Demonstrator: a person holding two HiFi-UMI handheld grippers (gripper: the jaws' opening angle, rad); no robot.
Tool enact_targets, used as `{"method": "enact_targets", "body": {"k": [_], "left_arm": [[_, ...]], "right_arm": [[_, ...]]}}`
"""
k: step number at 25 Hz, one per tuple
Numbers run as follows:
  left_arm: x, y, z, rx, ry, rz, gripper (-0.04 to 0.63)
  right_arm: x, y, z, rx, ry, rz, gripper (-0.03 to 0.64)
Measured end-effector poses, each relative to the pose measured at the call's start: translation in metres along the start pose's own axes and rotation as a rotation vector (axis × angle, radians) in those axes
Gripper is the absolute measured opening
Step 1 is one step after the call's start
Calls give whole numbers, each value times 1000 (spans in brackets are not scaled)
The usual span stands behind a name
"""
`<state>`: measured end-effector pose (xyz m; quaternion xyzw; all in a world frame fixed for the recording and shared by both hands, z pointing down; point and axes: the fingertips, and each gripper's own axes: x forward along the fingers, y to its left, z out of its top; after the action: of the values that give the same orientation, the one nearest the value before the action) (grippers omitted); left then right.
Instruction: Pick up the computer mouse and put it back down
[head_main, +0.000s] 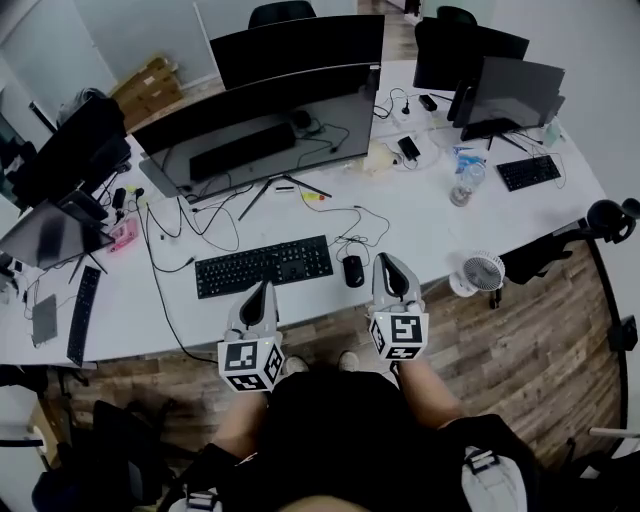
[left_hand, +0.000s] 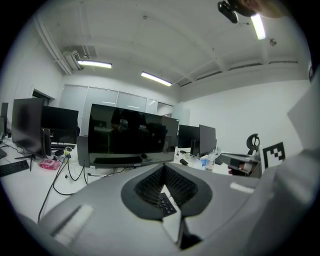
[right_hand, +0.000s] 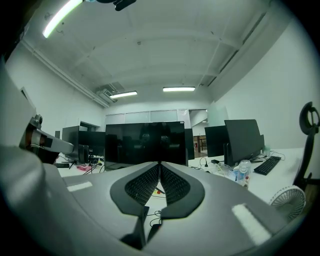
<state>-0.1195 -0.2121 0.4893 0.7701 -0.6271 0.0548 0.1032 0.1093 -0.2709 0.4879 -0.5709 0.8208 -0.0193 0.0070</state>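
Clenched and empty at the desk's (head_main: 430, 222) near edge, the left claw (head_main: 262, 292) points at the black keyboard (head_main: 263, 266) and the right claw (head_main: 391, 266) hangs just right of the computer mouse (head_main: 353, 271), which rests beside that keyboard, with monitors (head_main: 262, 128) beyond.

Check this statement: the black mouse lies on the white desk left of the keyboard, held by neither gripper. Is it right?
Wrong in one respect: the head view shows the mouse right of the keyboard, not left. It does lie on the white desk, and neither the left gripper nor the right gripper holds it.
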Motion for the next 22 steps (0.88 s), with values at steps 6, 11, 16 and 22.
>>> {"method": "enact_targets", "body": {"k": [6, 11, 16, 22], "left_arm": [[33, 18, 7, -4, 15, -17, 54], [47, 30, -1, -40, 46, -30, 54], [51, 48, -5, -63, 64, -10, 54], [50, 69, -15, -36, 94, 32, 54]], "right_arm": [[41, -13, -42, 63, 126, -44, 109], [62, -15, -89, 83, 249, -57, 166], [77, -7, -132, 74, 361, -41, 224], [92, 2, -182, 59, 474, -33, 265]]}}
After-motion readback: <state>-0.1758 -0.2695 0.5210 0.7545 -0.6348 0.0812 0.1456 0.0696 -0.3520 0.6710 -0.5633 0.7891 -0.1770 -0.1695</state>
